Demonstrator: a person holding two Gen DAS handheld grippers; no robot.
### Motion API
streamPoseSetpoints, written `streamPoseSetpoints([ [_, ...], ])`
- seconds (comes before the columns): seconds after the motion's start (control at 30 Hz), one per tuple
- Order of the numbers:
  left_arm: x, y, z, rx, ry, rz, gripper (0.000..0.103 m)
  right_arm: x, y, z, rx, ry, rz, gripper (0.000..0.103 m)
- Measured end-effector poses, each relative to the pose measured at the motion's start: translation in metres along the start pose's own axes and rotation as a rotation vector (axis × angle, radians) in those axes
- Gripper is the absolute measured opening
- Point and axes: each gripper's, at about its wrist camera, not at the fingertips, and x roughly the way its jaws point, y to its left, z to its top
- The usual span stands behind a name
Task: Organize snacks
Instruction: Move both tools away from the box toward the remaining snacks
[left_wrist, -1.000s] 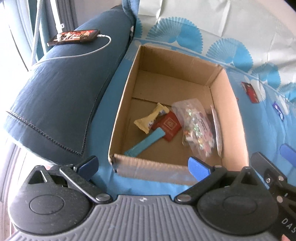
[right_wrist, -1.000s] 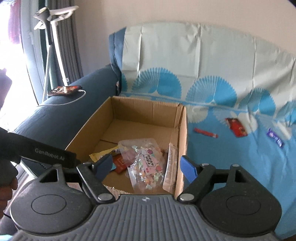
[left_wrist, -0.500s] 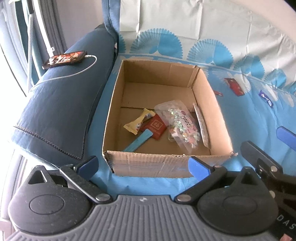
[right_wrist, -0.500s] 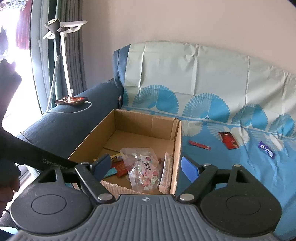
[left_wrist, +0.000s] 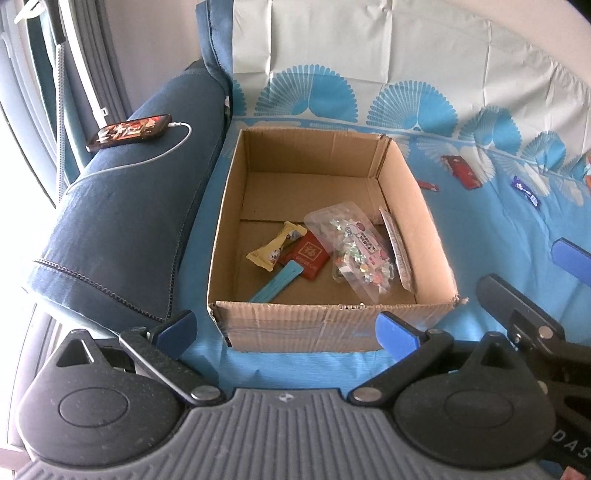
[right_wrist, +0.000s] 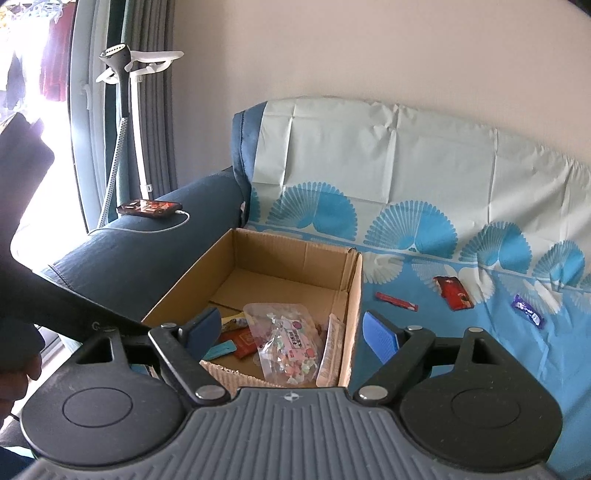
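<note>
Centrally, the box (left_wrist: 332, 326) holds a candy bag (left_wrist: 354, 251) — three wrappers (right_wrist: 452, 291) lie right of it; left gripper (left_wrist: 286, 330) and right gripper (right_wrist: 291, 330) both gape, empty.

Not much is reading clearly here. The letters "DAS" are showing in pale print on the black body of the right gripper (left_wrist: 569, 441), bottom right corner of the left wrist view, cut off by the frame edge. The clear candy bag (left_wrist: 356, 249) is carrying a pink label, but its print is staying too blurry.
</note>
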Motion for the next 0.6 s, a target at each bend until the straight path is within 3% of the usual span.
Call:
streamPoseSetpoints([
  [0.6, -0.015, -0.017, -0.002, 0.06, -0.028, 0.026, 0.103, -0.018, -0.011, -0.005, 0.026, -0.037, -0.007, 0.087],
])
